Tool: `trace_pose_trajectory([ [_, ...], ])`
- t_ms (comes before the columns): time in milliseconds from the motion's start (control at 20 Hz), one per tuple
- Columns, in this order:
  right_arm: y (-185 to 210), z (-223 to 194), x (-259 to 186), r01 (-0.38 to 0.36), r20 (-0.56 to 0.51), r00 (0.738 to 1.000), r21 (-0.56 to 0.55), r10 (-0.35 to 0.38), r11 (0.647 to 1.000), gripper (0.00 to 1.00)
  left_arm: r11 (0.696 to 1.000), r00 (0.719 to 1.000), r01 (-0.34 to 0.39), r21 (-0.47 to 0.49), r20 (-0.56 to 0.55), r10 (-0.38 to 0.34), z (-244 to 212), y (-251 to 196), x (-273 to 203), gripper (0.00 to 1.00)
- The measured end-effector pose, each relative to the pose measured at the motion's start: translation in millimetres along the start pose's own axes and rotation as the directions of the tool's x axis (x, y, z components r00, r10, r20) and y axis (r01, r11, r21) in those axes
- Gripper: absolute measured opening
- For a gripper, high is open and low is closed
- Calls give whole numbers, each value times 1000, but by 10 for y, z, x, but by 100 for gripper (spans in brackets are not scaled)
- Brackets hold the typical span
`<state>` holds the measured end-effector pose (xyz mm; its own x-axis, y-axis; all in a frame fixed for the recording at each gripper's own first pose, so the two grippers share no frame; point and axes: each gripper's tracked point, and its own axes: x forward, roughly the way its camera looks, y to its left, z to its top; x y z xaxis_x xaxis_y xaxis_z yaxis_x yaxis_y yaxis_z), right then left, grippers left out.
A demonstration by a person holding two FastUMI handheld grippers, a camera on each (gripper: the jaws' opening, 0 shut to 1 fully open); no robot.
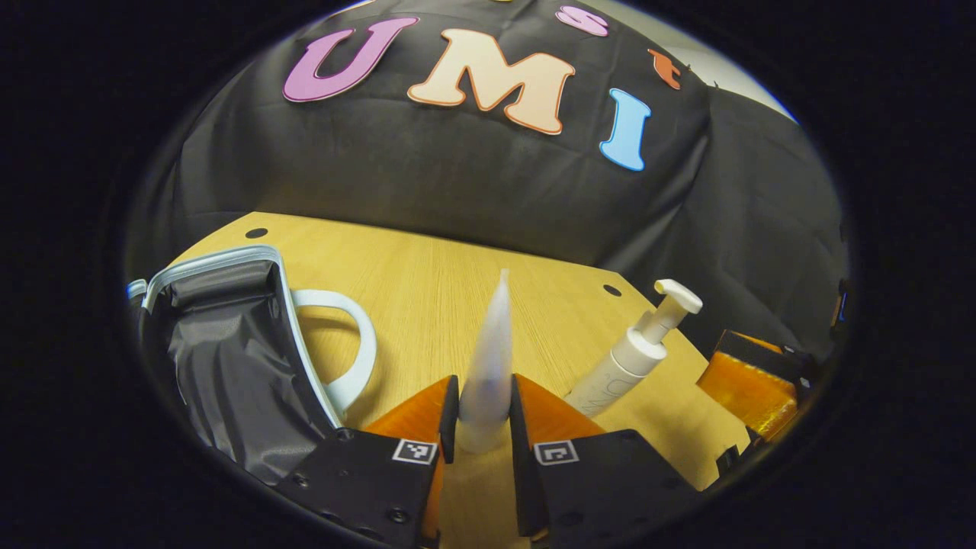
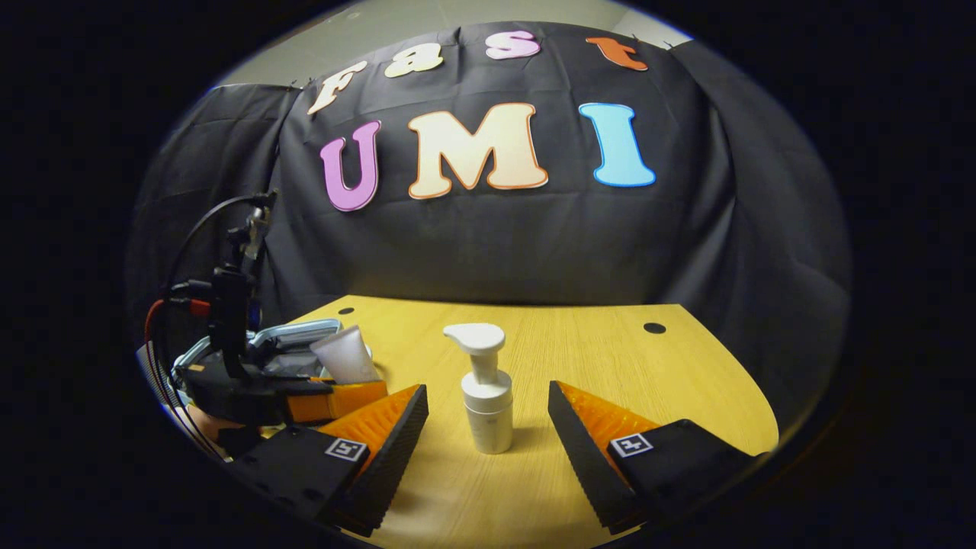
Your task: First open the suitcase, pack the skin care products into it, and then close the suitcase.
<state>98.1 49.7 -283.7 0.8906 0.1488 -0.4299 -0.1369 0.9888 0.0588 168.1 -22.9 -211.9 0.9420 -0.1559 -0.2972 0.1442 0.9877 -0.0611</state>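
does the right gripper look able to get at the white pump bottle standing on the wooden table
Probably yes. The right gripper is open, and the white pump bottle stands upright between its fingers on the wooden table, with nothing in between.

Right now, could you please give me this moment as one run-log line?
suitcase: open | left claw: shut on tube, beside suitcase | right claw: open, straddling upright pump bottle | table

We are seeing a pale yellow wood-grain tabletop [image 2: 579,358], a white pump bottle [image 2: 486,396], a frosted white tube [image 1: 488,358], and a suitcase [image 1: 229,358] showing a black lining, a silvery rim and a white handle [image 1: 354,351]. The booth wall [image 2: 488,244] is showing black.
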Motion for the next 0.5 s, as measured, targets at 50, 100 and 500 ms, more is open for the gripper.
trace_pose_trajectory([
  [50,-14,-45,42,0,-18,1000,0,0,1000,99,1000,1000,-1,-2,-5,1,-2,6,-9,29],
  [100,-28,-74,114,-1,-33,999,2,1,1000,99,1000,1000,2,-6,-6,-2,15,14,-34,28],
  [500,18,-384,560,-18,-104,994,-34,15,999,99,999,1000,22,-33,19,-21,610,155,-571,24],
])
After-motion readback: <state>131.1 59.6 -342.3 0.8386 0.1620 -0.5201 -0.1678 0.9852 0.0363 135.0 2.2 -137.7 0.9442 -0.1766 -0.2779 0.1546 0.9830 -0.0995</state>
